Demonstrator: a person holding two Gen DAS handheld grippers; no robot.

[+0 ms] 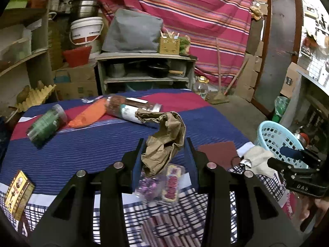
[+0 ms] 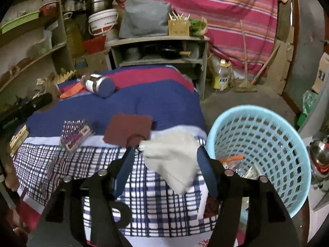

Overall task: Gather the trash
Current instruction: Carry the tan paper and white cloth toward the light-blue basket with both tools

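Cluttered shelves and a striped red curtain [image 1: 195, 16] back the blue-striped tablecloth [image 1: 82, 148]. Left gripper [image 1: 164, 156] clamps crumpled brown paper [image 1: 164, 142]; right gripper [image 2: 166, 164] stands parted around a white crumpled tissue [image 2: 172, 154], beside the light-blue perforated plastic basket [image 2: 267, 135].

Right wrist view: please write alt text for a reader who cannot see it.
The right gripper stands open around a crumpled white paper on a cloth-covered table, its pads clear of it. A light blue basket with some scraps inside stands just right of the table. Farther back lie a dark red pad, a blister pack and a jar on its side.
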